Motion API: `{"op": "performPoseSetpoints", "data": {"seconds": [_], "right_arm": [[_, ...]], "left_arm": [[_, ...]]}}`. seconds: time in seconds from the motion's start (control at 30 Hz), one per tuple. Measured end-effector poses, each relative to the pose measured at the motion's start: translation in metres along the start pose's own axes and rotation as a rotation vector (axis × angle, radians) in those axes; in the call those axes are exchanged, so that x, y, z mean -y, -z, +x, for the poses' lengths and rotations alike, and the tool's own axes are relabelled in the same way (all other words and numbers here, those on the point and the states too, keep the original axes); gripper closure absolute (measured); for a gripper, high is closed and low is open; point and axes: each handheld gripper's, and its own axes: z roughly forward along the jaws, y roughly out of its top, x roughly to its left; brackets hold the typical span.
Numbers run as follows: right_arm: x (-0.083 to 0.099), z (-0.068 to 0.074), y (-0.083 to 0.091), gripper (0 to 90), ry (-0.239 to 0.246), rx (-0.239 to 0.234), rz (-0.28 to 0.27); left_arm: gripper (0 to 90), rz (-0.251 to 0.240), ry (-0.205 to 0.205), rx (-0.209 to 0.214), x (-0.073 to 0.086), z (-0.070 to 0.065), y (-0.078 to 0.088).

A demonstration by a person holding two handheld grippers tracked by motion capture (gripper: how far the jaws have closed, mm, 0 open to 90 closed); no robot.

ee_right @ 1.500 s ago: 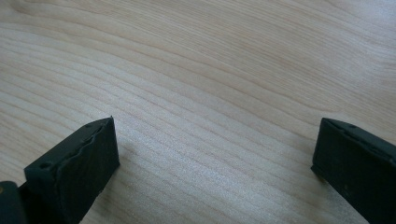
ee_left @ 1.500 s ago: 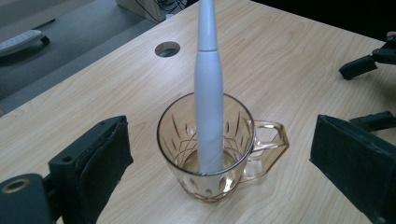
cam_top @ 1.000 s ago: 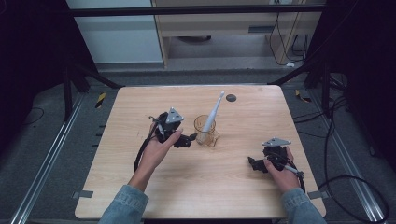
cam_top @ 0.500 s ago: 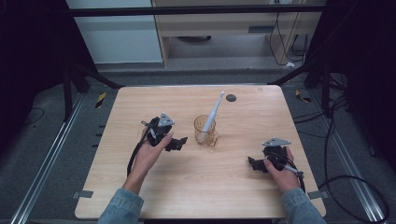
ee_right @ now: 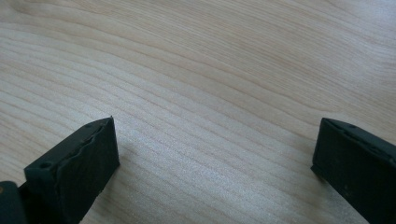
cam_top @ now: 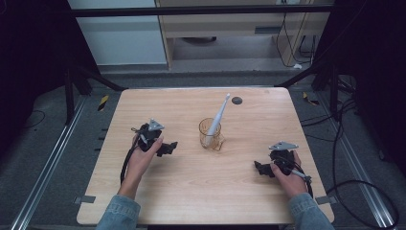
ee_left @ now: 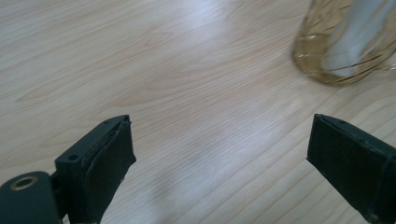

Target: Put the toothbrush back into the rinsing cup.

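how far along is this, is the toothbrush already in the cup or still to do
Done: the white toothbrush already stands tilted in the amber glass cup at mid-table. In hand: nothing. The left gripper is open beside the cup, its fingers wide apart over bare wood, and the right gripper rests open near the table's front edge. No further step shows.

A lab or test room, a plain wooden table (cam_top: 191, 191) on a dark metal frame (cam_top: 86, 79), grey floor (cam_top: 38, 158) with metal rails (cam_top: 43, 177), loose black cables (cam_top: 364, 187), yellow-black tape (cam_top: 103, 102), pale cabinets (cam_top: 119, 33) behind
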Motion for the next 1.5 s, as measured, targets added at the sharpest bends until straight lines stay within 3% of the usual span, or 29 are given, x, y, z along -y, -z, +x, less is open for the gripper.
{"op": "performPoseSetpoints", "data": {"seconds": [0.13,0.3,0.4,0.87,1.5], "right_arm": [[0.000,0.000,0.000,0.5,-0.003,-0.001,0.001],[0.000,0.000,0.000,0.5,0.000,0.000,0.000],[0.000,0.000,0.000,0.5,-0.003,-0.001,0.001],[0.000,0.000,0.000,0.5,-0.003,-0.002,0.001],[0.000,0.000,0.000,0.4,-0.003,-0.002,0.001]], "left_arm": [[6.8,-0.003,0.041,-0.015,0.011,0.013,0.004],[6.7,0.046,0.034,-0.061,0.020,0.026,0.006],[6.7,0.063,0.046,-0.067,0.025,0.031,0.006],[6.5,0.104,0.062,-0.096,0.036,0.037,0.000],[6.1,0.116,0.102,-0.114,0.043,0.047,-0.011]]}}
